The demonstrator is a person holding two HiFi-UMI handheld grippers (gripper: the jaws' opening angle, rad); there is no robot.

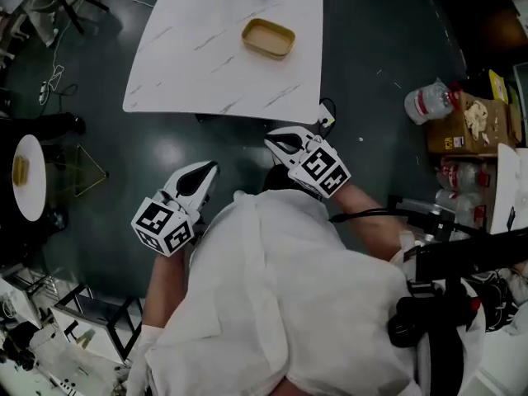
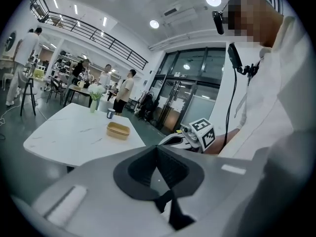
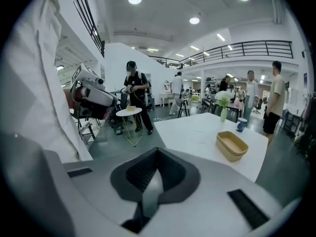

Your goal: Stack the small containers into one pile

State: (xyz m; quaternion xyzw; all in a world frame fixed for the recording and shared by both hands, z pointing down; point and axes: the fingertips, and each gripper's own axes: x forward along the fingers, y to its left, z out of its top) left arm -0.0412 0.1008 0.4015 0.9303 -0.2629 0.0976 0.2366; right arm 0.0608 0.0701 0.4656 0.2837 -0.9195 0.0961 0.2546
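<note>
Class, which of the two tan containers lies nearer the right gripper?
The tan container on the square marble table; the other container sits on the round table, far left.

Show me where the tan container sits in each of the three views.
Head view: container at upper middle, on the table.
Left gripper view: container left of centre, near the right edge of the table.
Right gripper view: container right of centre, on the table.
Shared landmark: the white table under it.
</note>
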